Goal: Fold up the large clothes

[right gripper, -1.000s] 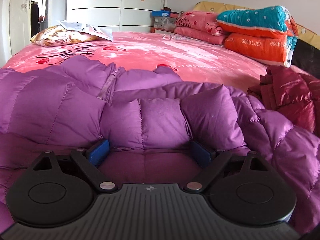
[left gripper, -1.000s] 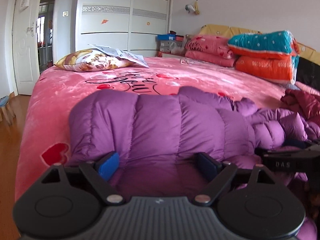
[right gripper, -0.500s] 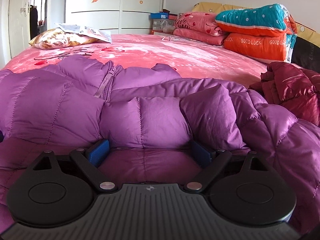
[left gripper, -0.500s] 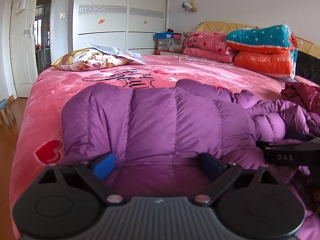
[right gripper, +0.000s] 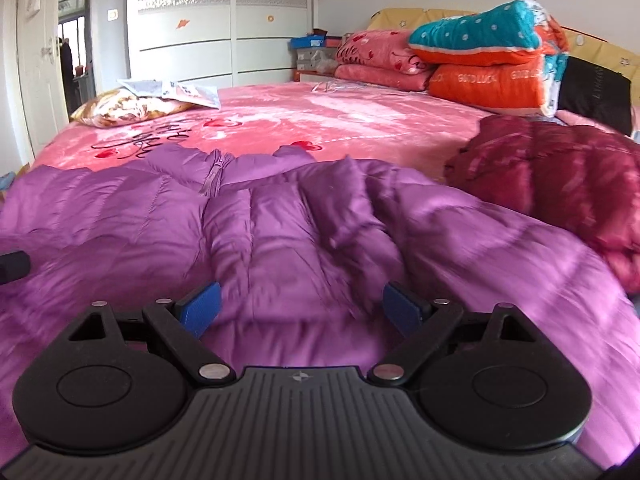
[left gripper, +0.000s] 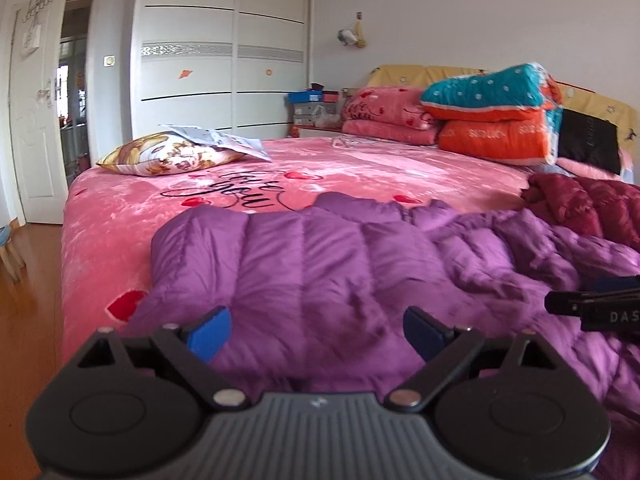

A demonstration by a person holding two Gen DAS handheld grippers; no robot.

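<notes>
On the pink heart-print bedspread, my purple down jacket lies spread along the near side of the bed, its long axis running left to right across both views, with the zipper and collar end toward the far side. My left claw is spread wide, blue pads apart over the jacket's left portion and gripping nothing. My right claw is equally wide, its pads flanking a puffed section of the jacket without closing on it.

Only the left view shows the jacket's left edge, where the quilted panel ends and bare bedspread runs on to the side of the bed beside the wooden floor; it also catches the black tip of my right claw at its right margin. Only the right view shows the zipper line clearly, and the maroon down jacket bunched against the purple one's right side. The black tip of my left claw pokes in at that view's left margin.

Beyond the jacket, open bedspread stretches toward a printed pillow with papers on it, far left, and folded quilts stacked by the headboard, far right. A white wardrobe stands behind the bed.
</notes>
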